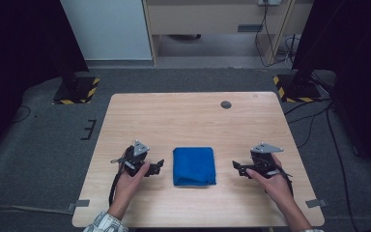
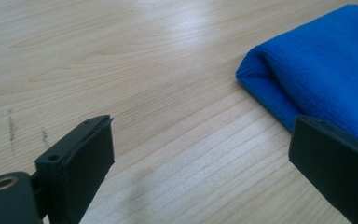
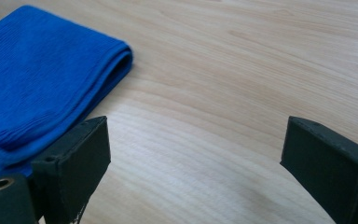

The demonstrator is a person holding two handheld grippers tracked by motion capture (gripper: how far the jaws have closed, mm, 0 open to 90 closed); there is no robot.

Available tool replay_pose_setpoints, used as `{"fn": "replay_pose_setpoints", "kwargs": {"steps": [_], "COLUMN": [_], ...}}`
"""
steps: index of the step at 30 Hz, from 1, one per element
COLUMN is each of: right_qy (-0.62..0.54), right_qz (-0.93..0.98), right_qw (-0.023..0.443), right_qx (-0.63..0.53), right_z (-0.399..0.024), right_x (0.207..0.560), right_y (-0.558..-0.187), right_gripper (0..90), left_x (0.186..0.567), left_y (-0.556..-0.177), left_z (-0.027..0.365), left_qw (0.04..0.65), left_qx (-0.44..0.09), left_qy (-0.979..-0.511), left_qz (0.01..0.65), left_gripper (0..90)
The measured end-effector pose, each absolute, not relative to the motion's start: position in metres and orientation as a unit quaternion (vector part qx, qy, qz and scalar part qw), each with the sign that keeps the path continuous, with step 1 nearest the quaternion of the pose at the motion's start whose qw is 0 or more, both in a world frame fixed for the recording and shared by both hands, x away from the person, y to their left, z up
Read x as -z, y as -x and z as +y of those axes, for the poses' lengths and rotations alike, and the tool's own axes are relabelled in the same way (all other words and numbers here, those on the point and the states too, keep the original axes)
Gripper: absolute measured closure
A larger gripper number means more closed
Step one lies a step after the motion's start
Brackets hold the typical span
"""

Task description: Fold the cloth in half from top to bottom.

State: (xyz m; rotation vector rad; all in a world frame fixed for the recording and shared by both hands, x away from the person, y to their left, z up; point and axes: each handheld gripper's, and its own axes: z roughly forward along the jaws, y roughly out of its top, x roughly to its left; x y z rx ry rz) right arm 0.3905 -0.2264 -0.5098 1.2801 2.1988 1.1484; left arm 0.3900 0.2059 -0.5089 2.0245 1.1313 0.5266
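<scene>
A folded blue cloth [image 1: 194, 166] lies flat on the wooden table [image 1: 188, 121], near the front middle. My left gripper [image 1: 157, 167] rests just left of the cloth, jaws pointing at it, open with nothing between them. My right gripper [image 1: 237, 167] sits a short way right of the cloth, also open and empty. In the left gripper view the blue cloth [image 2: 324, 79] lies at the upper right, partly behind the right jaw, beyond my left gripper [image 2: 200, 161]. In the right gripper view the blue cloth [image 3: 37, 79] fills the upper left, past my right gripper [image 3: 196, 163].
A small dark round grommet [image 1: 226, 104] is set in the table near its far edge. Two stand bases with yellow-black tape [image 1: 76, 90] [image 1: 294, 88] sit on the grey floor beyond the table's far corners. Cables [image 1: 319, 116] trail on the floor at the right.
</scene>
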Motion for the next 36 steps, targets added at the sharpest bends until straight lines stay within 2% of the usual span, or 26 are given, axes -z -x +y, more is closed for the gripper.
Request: {"fn": "replay_pose_setpoints", "kwargs": {"steps": [15,27,32,36], "right_qy": [-0.524,-0.551,-0.543,-0.524], "right_qz": [0.732,0.738,0.745,0.758], "right_qw": [0.183,0.183,0.194,0.221], "right_qx": [-0.395,-0.345,-0.335,-0.319], "right_z": [-0.253,-0.26,-0.257,-0.25], "right_x": [0.52,0.533,0.536,0.539], "right_y": [-0.426,-0.434,-0.433,-0.43], "right_gripper": [9.0,8.2,6.4,5.4], "left_x": [0.524,0.531,0.533,0.535], "left_y": [-0.403,-0.406,-0.407,-0.408], "left_z": [0.23,0.229,0.23,0.231], "left_qw": [0.337,0.322,0.321,0.318], "left_qx": [-0.201,-0.199,-0.198,-0.198], "left_qy": [-0.785,-0.792,-0.792,-0.791], "left_qz": [0.479,0.479,0.481,0.484], "left_gripper": [6.3,6.3,6.3,6.0]}}
